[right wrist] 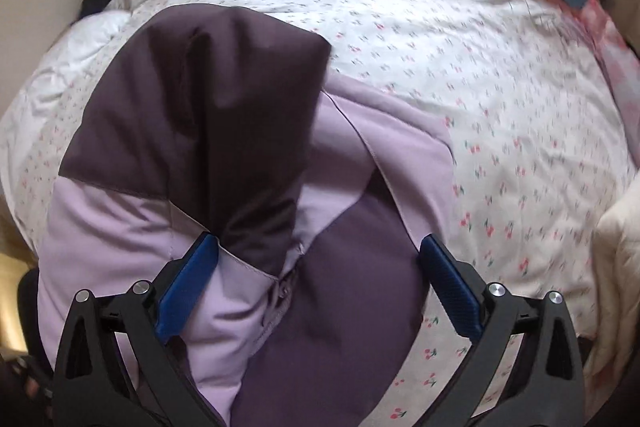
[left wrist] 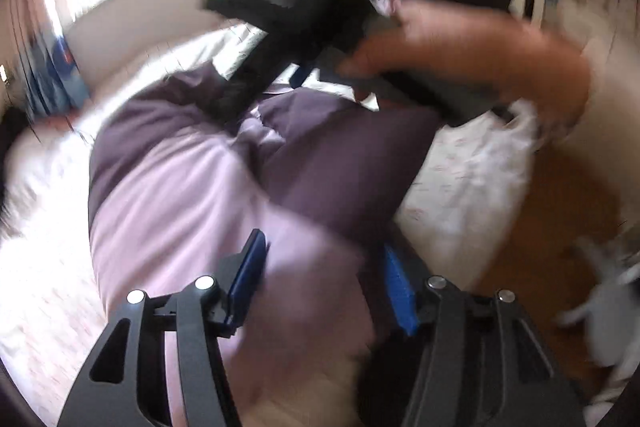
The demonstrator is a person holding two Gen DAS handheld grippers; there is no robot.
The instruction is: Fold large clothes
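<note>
Bed [right wrist: 500, 115]: one, covered by a white sheet with small red cherry print; carries the garment.
Jacket [right wrist: 248, 147]: one, two-tone, dark purple and pale lilac panels, lying bunched on the bed sheet, not flat. A dark purple part is folded up over the lilac body; a zipper line shows near the middle in the right wrist view.
Jacket vs right hand-held gripper [right wrist: 318, 279]: garment lies directly under and ahead of it, filling the gap between the two blue pads; the left pad sits against a lilac fold, the right pad stands just off the dark panel's edge, over the sheet.
Right hand-held gripper state: jaws spread wide, nothing pinched.
Jacket vs left hand-held gripper [left wrist: 324, 279]: lilac fabric runs between the blue pads and below them; picture is blurred.
Left hand-held gripper state: jaws partly spread; fabric is in the gap, but no pinch shows.
Person's hand [left wrist: 460, 51]: one in view, wrapped around the right tool's handle above the far side of the jacket.
Floor [left wrist: 560, 219]: brown wood, beside the bed edge in the left wrist view.
Counts: one bed, one jacket, two hand-held grippers, four blue pads, one visible hand.
</note>
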